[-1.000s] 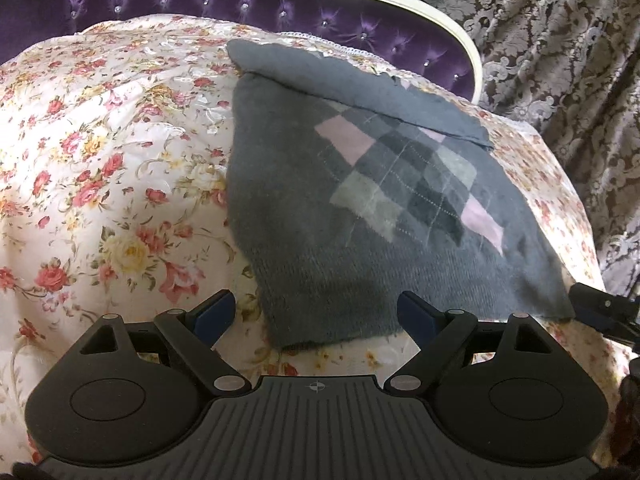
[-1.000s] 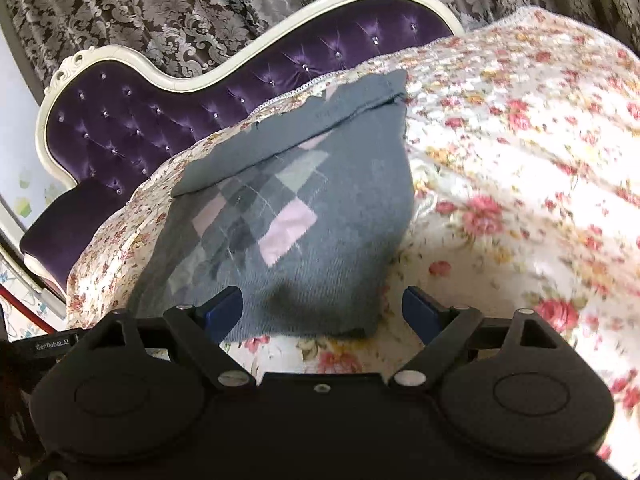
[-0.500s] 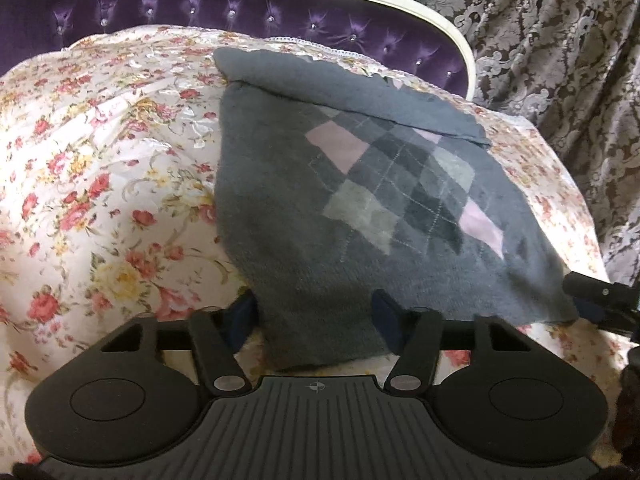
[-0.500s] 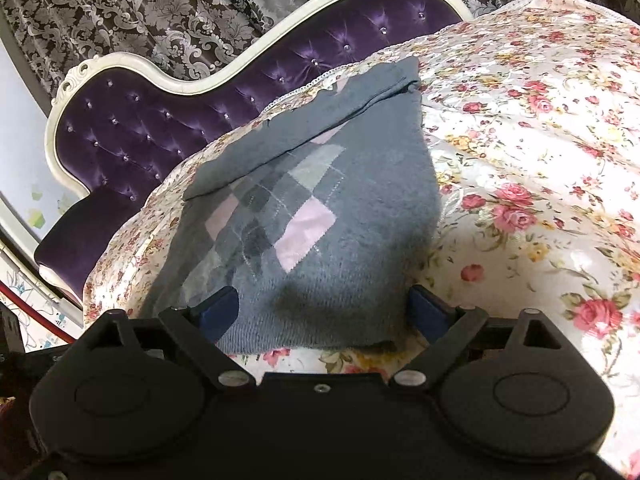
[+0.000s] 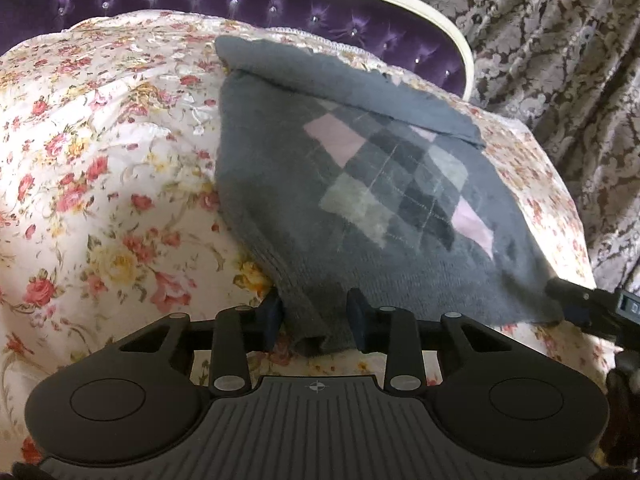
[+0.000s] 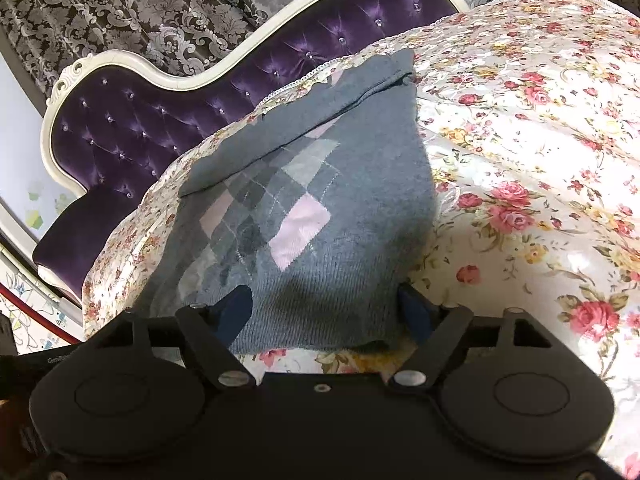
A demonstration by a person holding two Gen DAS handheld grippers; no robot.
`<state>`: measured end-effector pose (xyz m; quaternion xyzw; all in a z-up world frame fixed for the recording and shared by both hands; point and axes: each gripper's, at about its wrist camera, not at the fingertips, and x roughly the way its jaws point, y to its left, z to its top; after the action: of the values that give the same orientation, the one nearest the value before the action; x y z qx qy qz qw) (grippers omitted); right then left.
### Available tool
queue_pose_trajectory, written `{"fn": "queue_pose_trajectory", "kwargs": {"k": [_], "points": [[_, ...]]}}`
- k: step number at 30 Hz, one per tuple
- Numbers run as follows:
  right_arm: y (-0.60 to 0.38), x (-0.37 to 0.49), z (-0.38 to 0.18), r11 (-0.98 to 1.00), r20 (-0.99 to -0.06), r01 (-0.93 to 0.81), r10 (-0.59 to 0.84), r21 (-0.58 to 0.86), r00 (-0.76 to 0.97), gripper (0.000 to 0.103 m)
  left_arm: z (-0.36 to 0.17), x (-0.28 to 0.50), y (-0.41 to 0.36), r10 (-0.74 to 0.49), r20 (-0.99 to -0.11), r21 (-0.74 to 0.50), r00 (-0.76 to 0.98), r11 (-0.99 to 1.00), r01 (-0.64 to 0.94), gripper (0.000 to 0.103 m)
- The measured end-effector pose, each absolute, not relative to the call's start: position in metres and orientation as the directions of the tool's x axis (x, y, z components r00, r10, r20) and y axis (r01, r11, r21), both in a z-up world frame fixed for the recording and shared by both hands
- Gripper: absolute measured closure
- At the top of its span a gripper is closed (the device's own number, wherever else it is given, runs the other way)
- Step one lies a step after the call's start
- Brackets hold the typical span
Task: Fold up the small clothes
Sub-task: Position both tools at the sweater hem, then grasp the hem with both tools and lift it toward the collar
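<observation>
A grey knitted garment (image 5: 360, 200) with a pink and grey diamond pattern lies flat on a floral bedspread (image 5: 100, 160); its far edge is folded over. My left gripper (image 5: 316, 318) is at the garment's near left corner. Its jaws are closing, and the cloth is bunched up between the blue pads (image 5: 273, 314). In the right wrist view the same garment (image 6: 320, 200) lies ahead, and my right gripper (image 6: 326, 306) straddles its near right corner. Those jaws stand wide and are closing, with the hem between them, not pinched. The right gripper's tip (image 5: 576, 304) shows at the garment's right corner.
A purple tufted headboard with a cream frame (image 6: 160, 92) curves behind the bed. Dark patterned curtains (image 5: 560, 60) hang beyond it. Bare floral bedspread (image 6: 540, 160) spreads on both sides of the garment.
My left jaws have narrowed from wide apart onto the garment's near corner, gathering the cloth. My right gripper edged forward until its jaws flank the hem, narrowing slightly.
</observation>
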<state>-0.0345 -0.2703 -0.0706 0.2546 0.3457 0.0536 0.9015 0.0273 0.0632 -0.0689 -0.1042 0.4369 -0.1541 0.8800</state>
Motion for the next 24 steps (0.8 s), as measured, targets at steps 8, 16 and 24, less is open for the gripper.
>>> {"fn": "queue_pose_trajectory", "kwargs": {"k": [8,16,24], "points": [[-0.269,-0.032,-0.072,0.872,-0.613,0.090,0.262,0.482,0.745,0.049,-0.074,0.032,0.064,-0.379,-0.723,-0.344,0.578,0.923,0.174,0.099],[-0.283,-0.035,-0.066,0.818,-0.590,0.107,0.310,0.565,0.745,0.089,-0.038,0.032,0.085,-0.485,-0.642,-0.490,0.593,0.855,0.168,0.099],[-0.302,-0.022,-0.009,0.767,-0.454,0.006,0.374,0.642,0.809,0.089,0.033,0.066,0.091,-0.580,-0.508,-0.555,0.637,0.786,0.274,0.099]]}}
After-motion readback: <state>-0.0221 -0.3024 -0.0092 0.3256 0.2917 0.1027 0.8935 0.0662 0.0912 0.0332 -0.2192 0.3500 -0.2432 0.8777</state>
